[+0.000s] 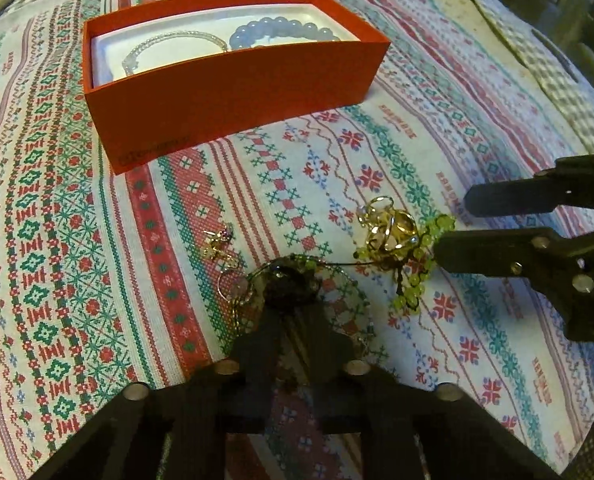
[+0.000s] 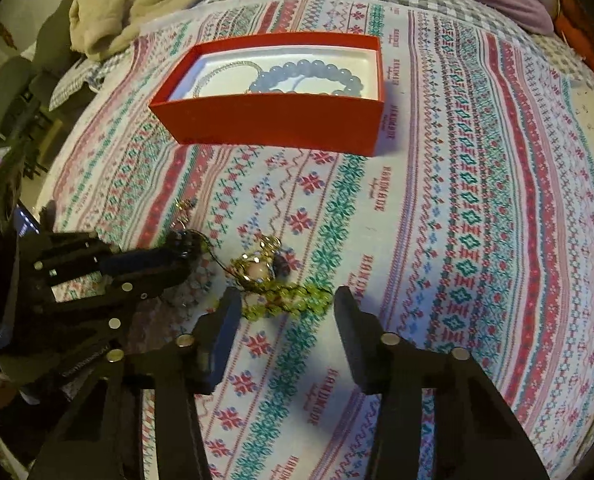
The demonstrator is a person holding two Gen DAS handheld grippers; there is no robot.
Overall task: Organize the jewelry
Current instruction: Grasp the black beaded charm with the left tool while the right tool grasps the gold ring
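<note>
Currently, on a patterned bedspread [image 1: 97, 240], the left hand-held gripper [image 1: 293, 300] is seen pinched on a dark-beaded necklace [image 1: 289, 280]. Rightward, its cord is tangled with gold rings [image 1: 393, 228] and green beads [image 1: 409, 300], beside the spread right hand-held gripper [image 2: 287, 312]. If lifted, the whole cluster could be dragged and scattered short of the red box [image 1: 233, 92].

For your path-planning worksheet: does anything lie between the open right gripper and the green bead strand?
Nothing visible does. The right gripper hangs open just short of the green bead strand, with only bare patterned cloth between.
</note>
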